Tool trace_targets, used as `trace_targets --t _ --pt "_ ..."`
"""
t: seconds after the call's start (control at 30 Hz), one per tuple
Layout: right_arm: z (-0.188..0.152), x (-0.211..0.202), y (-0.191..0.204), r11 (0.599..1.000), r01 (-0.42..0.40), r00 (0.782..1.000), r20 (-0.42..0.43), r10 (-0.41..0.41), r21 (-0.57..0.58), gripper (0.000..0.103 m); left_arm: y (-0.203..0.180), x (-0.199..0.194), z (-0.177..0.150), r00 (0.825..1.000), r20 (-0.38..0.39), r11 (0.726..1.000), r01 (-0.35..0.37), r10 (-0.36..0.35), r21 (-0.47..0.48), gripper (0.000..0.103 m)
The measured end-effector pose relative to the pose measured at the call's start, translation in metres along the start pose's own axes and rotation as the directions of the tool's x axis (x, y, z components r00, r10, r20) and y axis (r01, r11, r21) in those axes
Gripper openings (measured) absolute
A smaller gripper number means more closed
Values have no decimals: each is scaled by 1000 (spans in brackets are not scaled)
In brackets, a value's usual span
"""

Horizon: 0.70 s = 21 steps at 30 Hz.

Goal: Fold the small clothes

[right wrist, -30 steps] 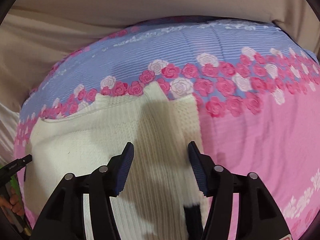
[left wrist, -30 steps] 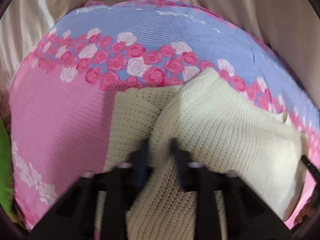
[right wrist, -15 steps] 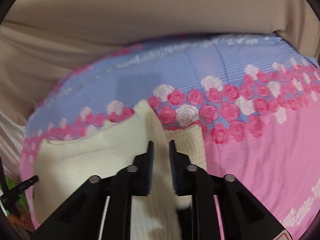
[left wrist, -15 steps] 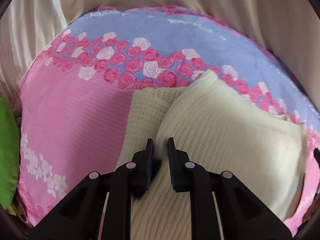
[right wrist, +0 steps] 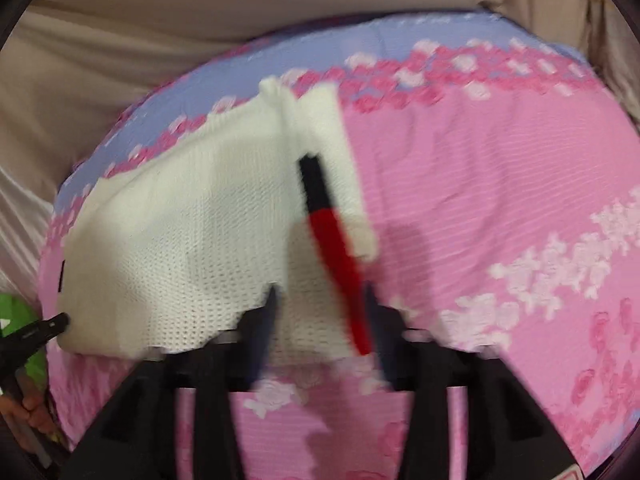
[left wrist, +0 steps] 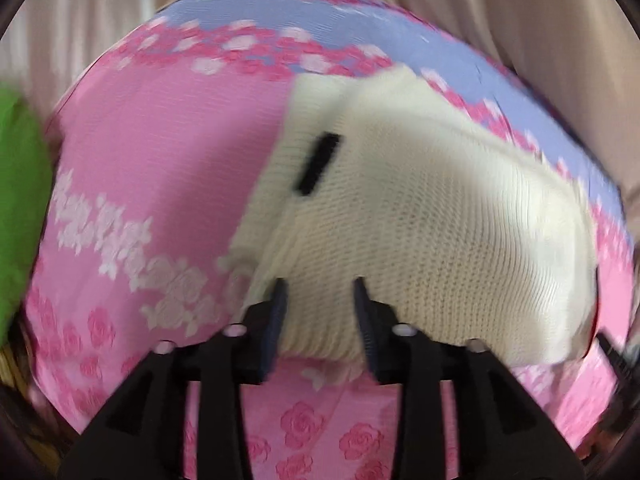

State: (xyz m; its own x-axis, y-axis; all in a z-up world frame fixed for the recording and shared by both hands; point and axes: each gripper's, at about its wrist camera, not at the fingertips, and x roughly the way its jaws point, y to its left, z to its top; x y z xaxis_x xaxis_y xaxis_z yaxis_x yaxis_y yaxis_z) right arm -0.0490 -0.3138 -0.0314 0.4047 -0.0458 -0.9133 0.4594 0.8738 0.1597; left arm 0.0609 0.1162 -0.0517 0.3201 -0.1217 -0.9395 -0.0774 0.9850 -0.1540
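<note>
On the floral sheet (left wrist: pixel 152 168) the folded knit (left wrist: pixel 420 220) lies at twelve o'clock of both grippers, long axis three-to-nine; left gripper (left wrist: pixel 320 308) and right gripper (right wrist: pixel 320 312) have just been opening, nothing gripped.

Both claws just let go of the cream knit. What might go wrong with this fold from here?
The left claw and right claw have just been opening, nothing pinched.
1. The cream knit looks bulky; its top layer may spring open.
2. The red-and-black strip lies exposed and could snag a fingertip.
</note>
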Motion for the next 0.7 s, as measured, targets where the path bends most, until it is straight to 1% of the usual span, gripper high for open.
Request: trace_targets --t 0.03,0.07,0.1,0.17,0.2,0.23,0.27,0.3,0.33,0.37,0.4,0.43,0.47,0.5,0.53,0.6,0.63,0.67,0.7 --pt "-2 -2 -5 1000 27 1000 9 -27 0 81 7 -2 -2 1000 7 999 -3 3 -42 62" --pt "-6 1 -12 999 40 999 -3 -40 12 81 16 -2 -5 1000 8 996 -20 21 -92 68" --pt "-9 7 -18 999 32 999 -31 -31 35 81 25 2 -9 1000 -5 990 -23 23 -139 69" --pt "-14 22 -27 994 -3 996 -86 13 108 81 38 16 -13 998 -54 975 23 -36 -219 69" --pt "-13 28 -28 992 -19 994 -103 32 128 81 42 23 -14 996 -66 967 40 -58 -254 70" --pt "-15 34 -26 990 -38 992 -114 54 139 81 44 30 -13 993 -72 956 65 -90 -287 70" --pt "-16 36 -19 990 -43 993 -106 58 137 81 45 35 -12 992 -79 947 69 -98 -313 72" --pt "-15 36 -13 991 -54 994 -89 65 125 81 42 35 -9 994 -46 942 78 -98 -326 76" --pt "-15 38 -9 990 -83 992 -84 93 116 81 39 35 -6 993 -36 943 98 -115 -317 74" --pt "-13 41 -3 990 -94 991 -83 103 108 78 33 39 -1 990 -47 951 111 -130 -289 71" --pt "-13 41 3 993 -73 994 -77 80 97 65 28 41 2 992 -61 959 91 -111 -270 57" --pt "-11 42 6 994 -72 994 -74 78 87 53 25 40 6 991 -73 964 92 -114 -251 31" --pt "-7 40 7 993 -72 994 -74 78 90 28 23 39 8 988 -86 964 106 -130 -243 24" --pt "-4 35 5 991 -81 994 -66 88 103 15 22 32 11 986 -94 965 113 -139 -237 20" --pt "0 26 2 988 -99 993 -51 105 117 14 22 22 11 985 -88 966 127 -150 -226 18" --pt "4 -4 -6 992 -78 997 -3 79 97 12 20 2 8 983 -86 973 144 -161 -180 16" --pt "2 -18 -8 995 -63 998 11 62 75 11 21 -7 5 981 -94 975 153 -170 -161 16" --pt "-4 -37 -13 998 -50 999 12 50 49 10 23 -16 -3 977 -115 977 161 -178 -143 16" --pt "-9 -45 -17 998 -44 999 4 44 37 10 25 -21 -11 974 -140 979 161 -178 -127 16"
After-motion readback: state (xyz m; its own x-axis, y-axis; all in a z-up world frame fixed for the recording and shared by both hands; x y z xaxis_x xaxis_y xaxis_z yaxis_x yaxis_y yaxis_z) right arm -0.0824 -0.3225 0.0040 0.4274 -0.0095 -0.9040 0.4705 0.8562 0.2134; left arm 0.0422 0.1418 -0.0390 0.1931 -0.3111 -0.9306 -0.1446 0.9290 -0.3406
